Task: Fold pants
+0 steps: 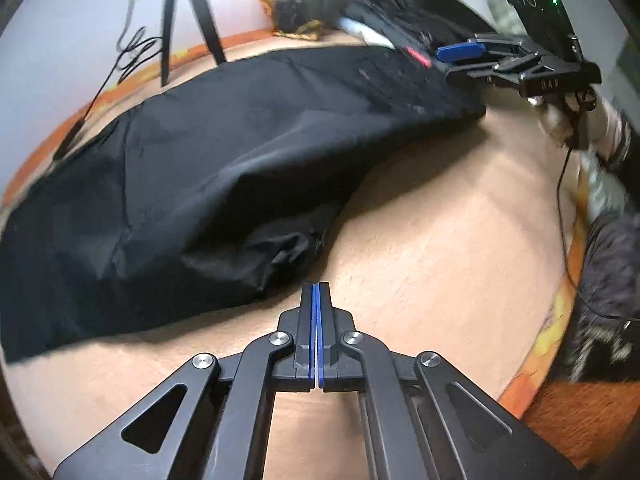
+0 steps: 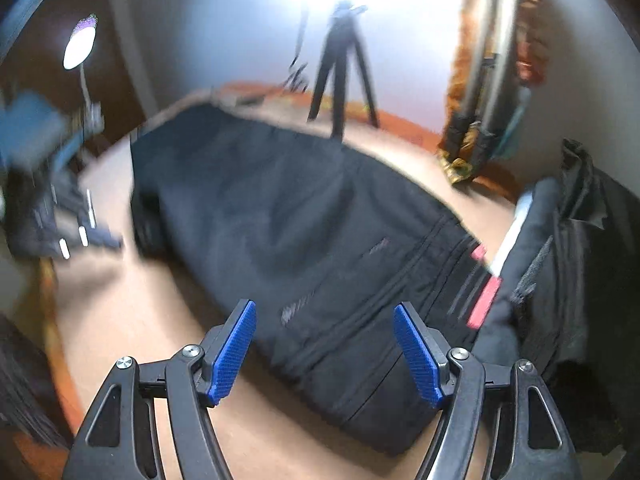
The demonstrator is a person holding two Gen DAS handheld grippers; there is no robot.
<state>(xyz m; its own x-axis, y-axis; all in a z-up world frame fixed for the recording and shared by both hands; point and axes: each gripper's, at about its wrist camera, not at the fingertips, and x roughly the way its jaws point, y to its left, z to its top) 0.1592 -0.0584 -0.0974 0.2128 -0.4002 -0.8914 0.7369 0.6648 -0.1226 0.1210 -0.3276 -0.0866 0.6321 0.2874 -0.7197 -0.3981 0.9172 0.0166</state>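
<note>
Black pants lie stretched lengthwise on a tan surface, folded leg on leg. My left gripper is shut, blue pads pressed together with nothing between them, its tips over bare surface just right of the bunched hem end. In the right wrist view the pants run away from me, waistband nearest, with red tags at its right side. My right gripper hovers open above the waistband, holding nothing. From the left wrist view the right gripper shows at the far waistband end, held by a hand.
A black tripod stands at the far edge by the wall. A pile of dark clothing sits right of the waistband. A thin cable trails along the orange rim. A lamp glows at left.
</note>
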